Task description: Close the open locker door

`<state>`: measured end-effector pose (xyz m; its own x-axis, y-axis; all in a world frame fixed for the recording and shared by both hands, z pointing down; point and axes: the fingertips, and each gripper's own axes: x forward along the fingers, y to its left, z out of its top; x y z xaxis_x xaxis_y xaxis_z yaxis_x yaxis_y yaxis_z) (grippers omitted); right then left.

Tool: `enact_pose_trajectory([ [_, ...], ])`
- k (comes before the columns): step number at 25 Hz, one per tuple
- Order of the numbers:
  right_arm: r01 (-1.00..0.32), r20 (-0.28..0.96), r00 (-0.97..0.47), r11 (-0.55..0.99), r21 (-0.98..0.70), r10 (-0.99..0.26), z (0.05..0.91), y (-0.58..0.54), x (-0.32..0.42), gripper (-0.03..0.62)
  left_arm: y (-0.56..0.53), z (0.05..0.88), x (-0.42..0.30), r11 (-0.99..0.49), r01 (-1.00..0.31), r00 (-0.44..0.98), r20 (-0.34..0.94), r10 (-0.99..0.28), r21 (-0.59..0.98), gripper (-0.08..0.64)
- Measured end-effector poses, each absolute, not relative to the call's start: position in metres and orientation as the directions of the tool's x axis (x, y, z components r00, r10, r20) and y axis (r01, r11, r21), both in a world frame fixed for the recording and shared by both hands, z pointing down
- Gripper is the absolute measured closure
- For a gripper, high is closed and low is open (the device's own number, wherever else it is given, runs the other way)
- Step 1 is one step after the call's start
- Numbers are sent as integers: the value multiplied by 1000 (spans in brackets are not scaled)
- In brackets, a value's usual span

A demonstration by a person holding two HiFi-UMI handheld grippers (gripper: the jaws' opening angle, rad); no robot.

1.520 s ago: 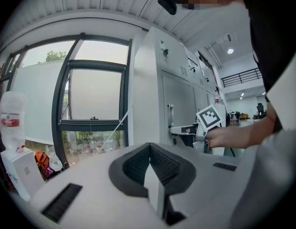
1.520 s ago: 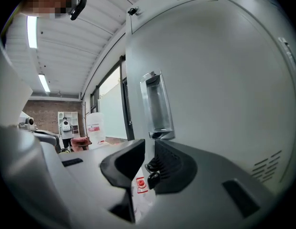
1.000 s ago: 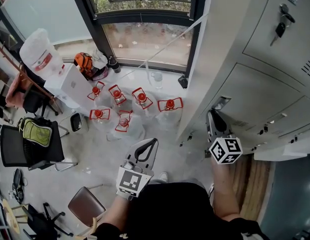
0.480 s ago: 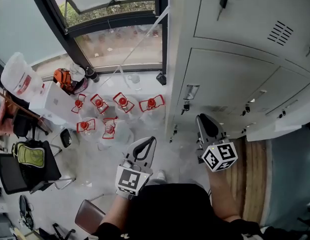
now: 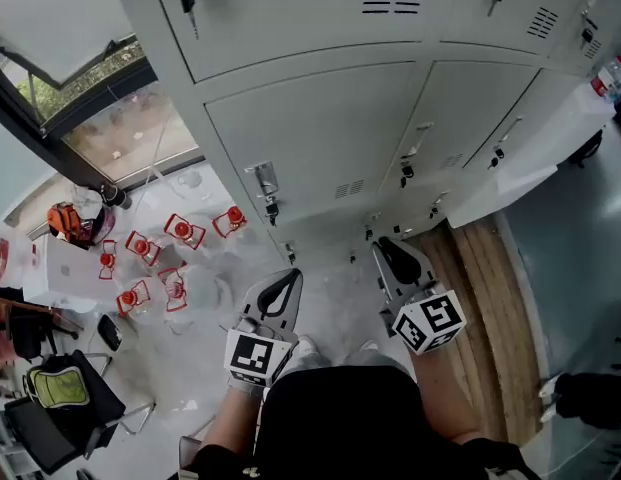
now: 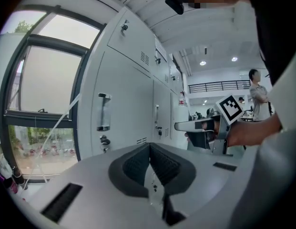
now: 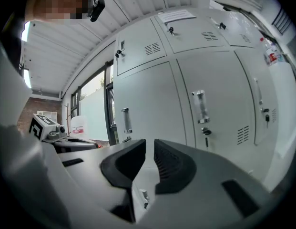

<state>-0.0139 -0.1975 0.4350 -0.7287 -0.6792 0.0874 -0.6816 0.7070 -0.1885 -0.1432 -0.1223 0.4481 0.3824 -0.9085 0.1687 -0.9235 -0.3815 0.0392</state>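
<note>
The left gripper (image 5: pixel 286 280) has its jaws pressed together with nothing between them, and the right gripper (image 5: pixel 388 248) is all but closed on nothing (only a thin slit shows between its pads). Both are held low in front of the person, pointing at the grey lockers (image 5: pixel 320 138) without touching them. The open locker door (image 5: pixel 535 163) sticks out from the row further right, well apart from the right gripper. On the floor to the left, red-capped water bottles (image 5: pixel 150 268) stand beneath a window (image 5: pixel 90 118).
</note>
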Motion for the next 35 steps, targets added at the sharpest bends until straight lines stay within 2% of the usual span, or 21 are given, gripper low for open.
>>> enact_pose_trajectory([
  [8,-764,105,-643,625,-161,-759,437,-186,71,522,-148,452,-68,-520,-854,517,170,-839,29,538],
  [16,-808,98,-587,573,-141,-804,435,-184,128,522,-163,454,-17,-593,-805,586,182,-790,21,538],
  [26,-816,77,-575,565,-120,-814,428,-186,155,522,-175,441,10,-629,-777,618,178,-766,-8,538],
  [35,-807,76,-590,585,-80,-804,422,-182,152,522,-169,435,19,-643,-765,631,174,-756,-21,538],
])
